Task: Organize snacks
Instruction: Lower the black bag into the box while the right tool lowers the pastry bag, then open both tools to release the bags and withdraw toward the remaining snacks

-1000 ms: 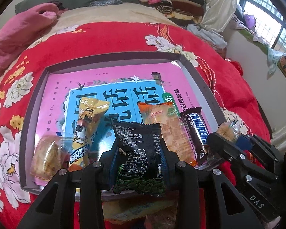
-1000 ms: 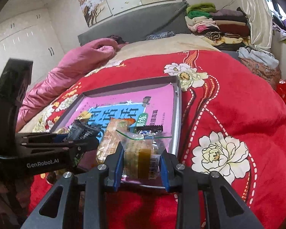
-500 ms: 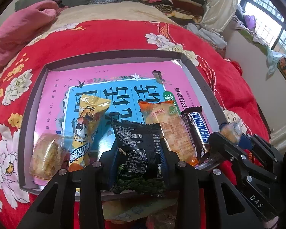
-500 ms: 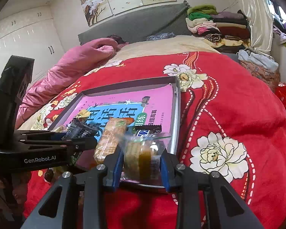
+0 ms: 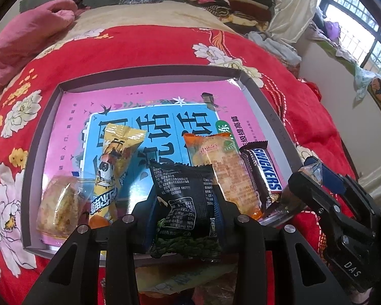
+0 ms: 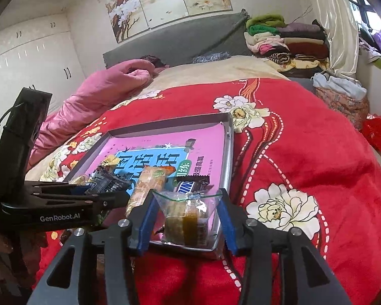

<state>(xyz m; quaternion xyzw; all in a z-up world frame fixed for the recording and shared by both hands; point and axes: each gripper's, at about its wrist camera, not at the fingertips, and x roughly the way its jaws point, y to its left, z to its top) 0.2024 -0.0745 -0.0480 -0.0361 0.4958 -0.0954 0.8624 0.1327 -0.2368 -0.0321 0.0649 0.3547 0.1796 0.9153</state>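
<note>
right wrist view: right gripper (image 6: 185, 218) jaws opening around clear packet (image 6: 188, 218), left gripper (image 5: 184, 218) clamping black packet (image 5: 185, 203).

Bedspread (image 6: 304, 152): red with white flowers, it covered the bed
Pink quilt (image 6: 109, 89): lay bunched at the bed's far left corner; beside it stood the grey headboard (image 6: 180, 43)
Folded clothes (image 6: 284, 40): were stacked at the far right corner
Wardrobe (image 6: 30, 58): white, it stood beyond the left edge
</note>
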